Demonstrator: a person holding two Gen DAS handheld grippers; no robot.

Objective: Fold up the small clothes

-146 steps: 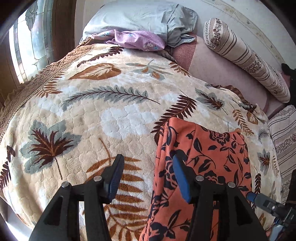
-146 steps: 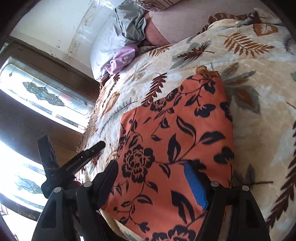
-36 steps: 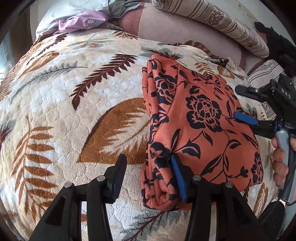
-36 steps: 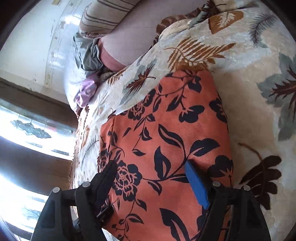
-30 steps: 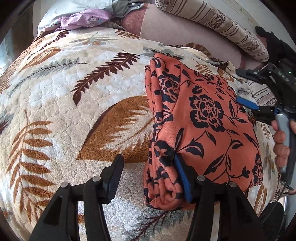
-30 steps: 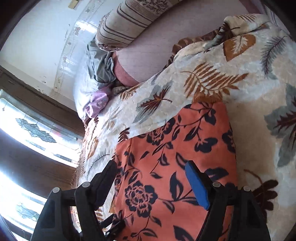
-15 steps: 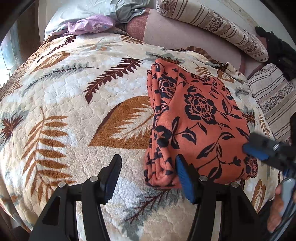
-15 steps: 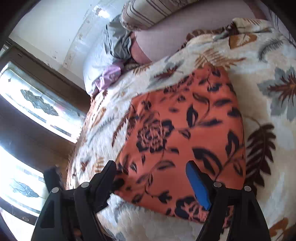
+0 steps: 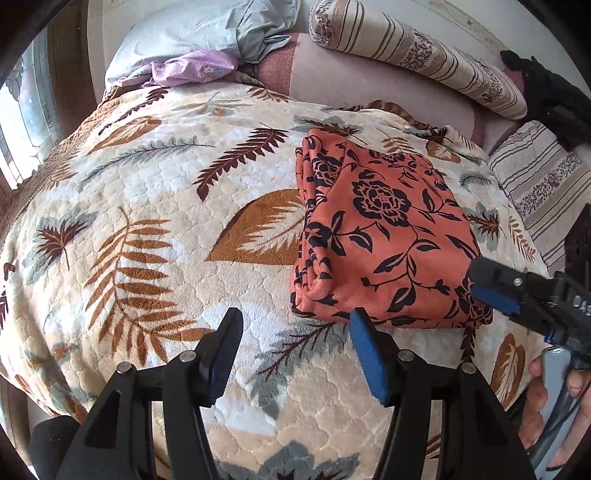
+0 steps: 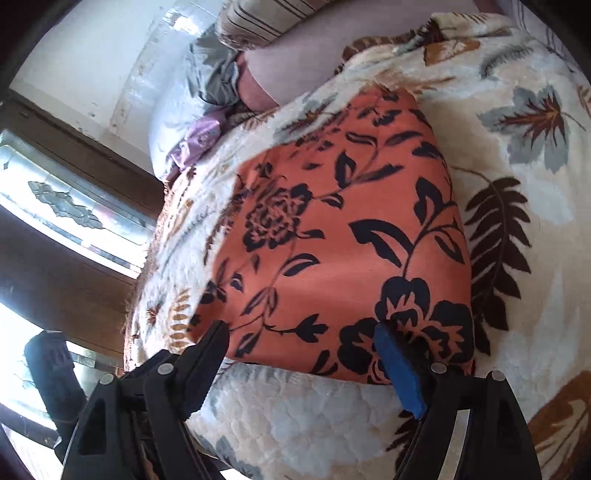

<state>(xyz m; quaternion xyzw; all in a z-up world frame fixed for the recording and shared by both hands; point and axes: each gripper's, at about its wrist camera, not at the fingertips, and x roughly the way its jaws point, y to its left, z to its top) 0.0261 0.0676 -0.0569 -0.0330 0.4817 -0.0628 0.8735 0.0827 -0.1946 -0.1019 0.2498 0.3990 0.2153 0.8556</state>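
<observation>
The orange floral garment (image 9: 384,236) lies folded into a thick rectangle on the leaf-patterned blanket (image 9: 155,221), toward the blanket's right side in the left wrist view, its layered fold edges facing left. The left gripper (image 9: 293,354) hangs just short of the garment's near edge, jaws apart with only blanket between them. The right gripper (image 10: 301,360) hovers at the garment's near right corner, its jaws opening and clamping nothing. Beyond the blanket's far edge lie a grey pillow (image 9: 207,29), a lilac cloth (image 9: 192,68) and a striped bolster (image 9: 417,59).
</observation>
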